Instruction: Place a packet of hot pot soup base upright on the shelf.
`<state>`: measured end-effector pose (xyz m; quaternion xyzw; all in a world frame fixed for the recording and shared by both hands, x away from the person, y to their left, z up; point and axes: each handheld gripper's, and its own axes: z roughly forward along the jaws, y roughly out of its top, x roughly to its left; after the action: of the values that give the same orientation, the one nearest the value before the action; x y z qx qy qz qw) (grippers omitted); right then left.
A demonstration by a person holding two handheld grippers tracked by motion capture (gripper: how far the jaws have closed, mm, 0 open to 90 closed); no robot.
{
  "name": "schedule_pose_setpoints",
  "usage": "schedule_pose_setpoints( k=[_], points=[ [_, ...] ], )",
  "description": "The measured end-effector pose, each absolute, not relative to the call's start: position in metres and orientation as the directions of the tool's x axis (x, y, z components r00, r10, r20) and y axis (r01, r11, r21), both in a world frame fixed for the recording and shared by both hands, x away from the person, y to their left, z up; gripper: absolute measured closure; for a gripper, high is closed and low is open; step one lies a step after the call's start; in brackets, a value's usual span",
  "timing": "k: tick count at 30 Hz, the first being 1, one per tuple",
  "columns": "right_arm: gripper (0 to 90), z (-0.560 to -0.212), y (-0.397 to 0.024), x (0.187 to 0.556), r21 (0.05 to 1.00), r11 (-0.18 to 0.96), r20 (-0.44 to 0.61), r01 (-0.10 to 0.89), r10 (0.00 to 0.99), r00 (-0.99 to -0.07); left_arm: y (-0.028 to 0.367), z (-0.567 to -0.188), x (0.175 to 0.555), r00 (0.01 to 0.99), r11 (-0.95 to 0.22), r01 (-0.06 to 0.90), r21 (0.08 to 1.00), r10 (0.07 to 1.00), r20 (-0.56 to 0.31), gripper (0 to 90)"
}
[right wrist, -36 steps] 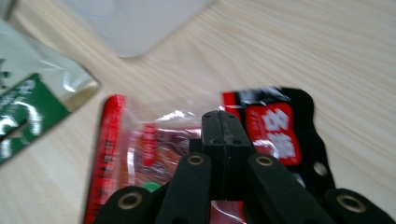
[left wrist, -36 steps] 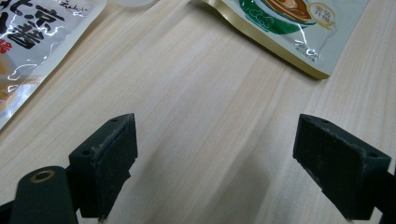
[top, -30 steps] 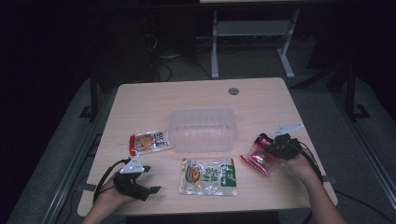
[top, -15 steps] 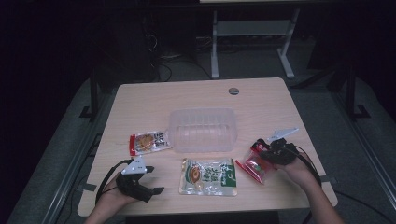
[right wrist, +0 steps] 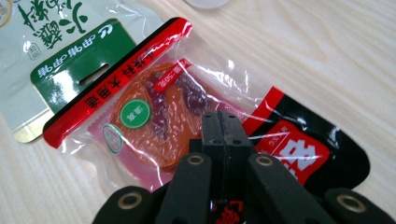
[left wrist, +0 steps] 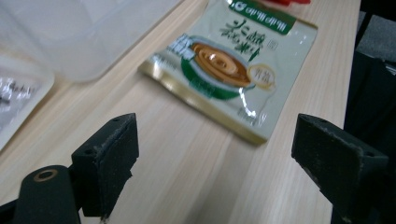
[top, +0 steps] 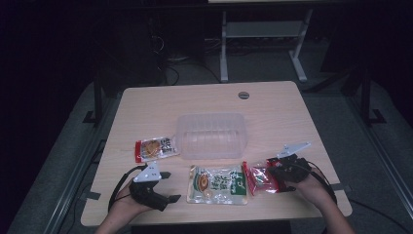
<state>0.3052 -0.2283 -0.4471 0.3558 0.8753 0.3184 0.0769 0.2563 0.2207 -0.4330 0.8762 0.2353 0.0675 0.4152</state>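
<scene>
Jaws of the right gripper pinch the red packet; left gripper gapes wide, empty.

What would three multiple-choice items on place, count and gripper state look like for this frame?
1. Where does the green-and-white packet lie?
A. inside the clear container
B. on the table, in front of the container
C. on the floor

2. How many snack packets are on the table?
A. one
B. three
C. five

3. How do the right gripper jaws stand?
A. shut on the red packet
B. wide open
C. shut on the container

Key: B, it lies flat on the wood; B, two red and one green; A, the jaws pinch the red packet's film.
</scene>
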Motion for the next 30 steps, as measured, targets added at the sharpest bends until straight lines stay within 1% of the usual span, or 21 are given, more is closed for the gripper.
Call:
schedule_pose_setpoints(
  k=[2,3,5,8,10,11,12,13,14,16,19,20,23,24,30],
  points=[
    [89.9,-0.447,-0.228,0.306,0.613,0.547,0.084,0.57,0.672,-0.735,0.216,-0.43,0.257,0.888,-0.543,0.341,0.767,0.454,-0.073,15.1],
    [89.9,-0.446,-0.229,0.308,0.617,0.544,0.077,0.568,0.677,-0.732,0.214,-0.429,0.258,0.891,-0.542,0.333,0.772,0.449,-0.07,21.1],
    [89.9,-0.444,-0.231,0.309,0.625,0.536,0.077,0.567,0.681,-0.728,0.204,-0.426,0.26,0.892,-0.534,0.336,0.776,0.444,-0.081,25.0],
    [89.0,-0.441,-0.235,0.309,0.638,0.516,0.083,0.571,0.691,-0.718,0.189,-0.422,0.265,0.902,-0.532,0.319,0.785,0.424,-0.079,37.6],
    [85.2,-0.439,-0.239,0.308,0.643,0.507,0.085,0.573,0.697,-0.712,0.176,-0.419,0.27,0.911,-0.547,0.293,0.784,0.408,-0.057,42.9],
    [82.4,-0.438,-0.24,0.308,0.646,0.502,0.088,0.575,0.699,-0.709,0.169,-0.418,0.272,0.915,-0.553,0.286,0.783,0.4,-0.051,47.1],
    [78.2,-0.437,-0.242,0.308,0.65,0.496,0.091,0.576,0.702,-0.706,0.164,-0.418,0.274,0.919,-0.552,0.276,0.787,0.392,-0.047,52.3],
    [76.7,-0.437,-0.243,0.308,0.648,0.488,0.099,0.584,0.707,-0.701,0.152,-0.417,0.279,0.928,-0.555,0.254,0.792,0.369,-0.039,56.8],
    [71.0,-0.436,-0.246,0.308,0.652,0.481,0.096,0.586,0.714,-0.694,0.145,-0.417,0.282,0.932,-0.556,0.25,0.793,0.359,-0.042,64.8],
    [66.9,-0.435,-0.249,0.309,0.656,0.457,0.115,0.601,0.726,-0.678,0.131,-0.418,0.287,0.942,-0.568,0.232,0.79,0.335,-0.036,74.9],
    [60.5,-0.433,-0.254,0.308,0.659,0.433,0.127,0.615,0.742,-0.658,0.113,-0.42,0.294,0.954,-0.578,0.213,0.788,0.298,-0.039,86.7],
    [59.3,-0.433,-0.256,0.308,0.659,0.428,0.127,0.618,0.747,-0.653,0.107,-0.421,0.296,0.956,-0.582,0.209,0.785,0.29,-0.04,89.4],
    [54.0,-0.434,-0.261,0.304,0.657,0.408,0.136,0.634,0.763,-0.632,0.092,-0.423,0.303,0.965,-0.585,0.194,0.787,0.259,-0.046,89.6],
    [52.4,-0.435,-0.264,0.304,0.665,0.41,0.121,0.624,0.766,-0.632,0.087,-0.423,0.305,0.966,-0.584,0.193,0.788,0.252,-0.05,89.6],
    [47.5,-0.435,-0.274,0.298,0.66,0.383,0.13,0.646,0.789,-0.6,0.065,-0.425,0.314,0.975,-0.583,0.172,0.794,0.216,-0.053,89.6]
  ],
)
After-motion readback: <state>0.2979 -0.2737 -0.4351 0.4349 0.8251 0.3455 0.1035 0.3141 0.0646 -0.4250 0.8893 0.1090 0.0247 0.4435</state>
